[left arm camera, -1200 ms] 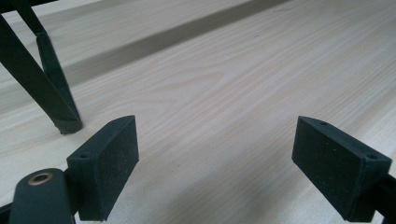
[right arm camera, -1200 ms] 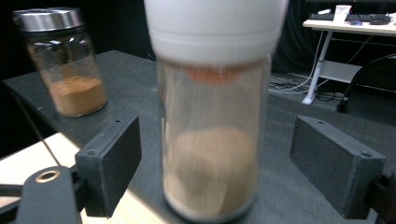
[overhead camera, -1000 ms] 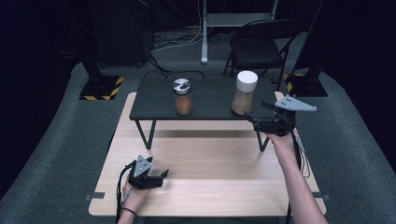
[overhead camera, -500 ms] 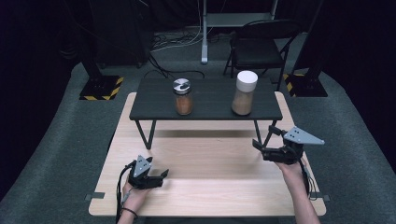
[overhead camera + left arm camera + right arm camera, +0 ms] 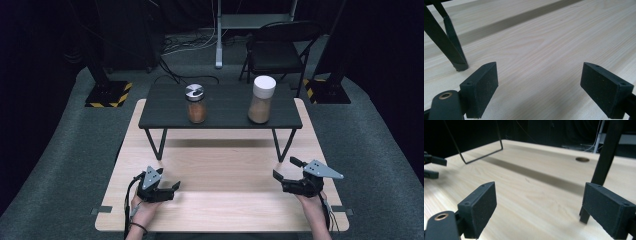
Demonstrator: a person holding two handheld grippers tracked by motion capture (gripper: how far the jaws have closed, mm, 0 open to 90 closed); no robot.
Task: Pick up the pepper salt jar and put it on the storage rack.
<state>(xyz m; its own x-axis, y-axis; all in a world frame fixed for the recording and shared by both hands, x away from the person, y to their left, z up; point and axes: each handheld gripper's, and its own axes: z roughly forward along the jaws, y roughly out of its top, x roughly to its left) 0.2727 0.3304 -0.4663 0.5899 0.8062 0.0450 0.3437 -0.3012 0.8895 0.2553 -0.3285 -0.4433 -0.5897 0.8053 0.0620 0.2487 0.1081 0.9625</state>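
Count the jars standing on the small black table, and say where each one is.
2. The silver-lidded jar stands left of centre on the small black table; the taller white-lidded jar stands toward its right end. None looks hidden.

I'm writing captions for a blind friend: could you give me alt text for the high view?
A person's two hands rest near the front edge of a pale wooden table, each holding a black two-jaw gripper with open, empty jaws: left gripper, right gripper. Behind them, a small black bench carries a silver-lidded jar and a taller white-lidded jar, both holding brownish powder.
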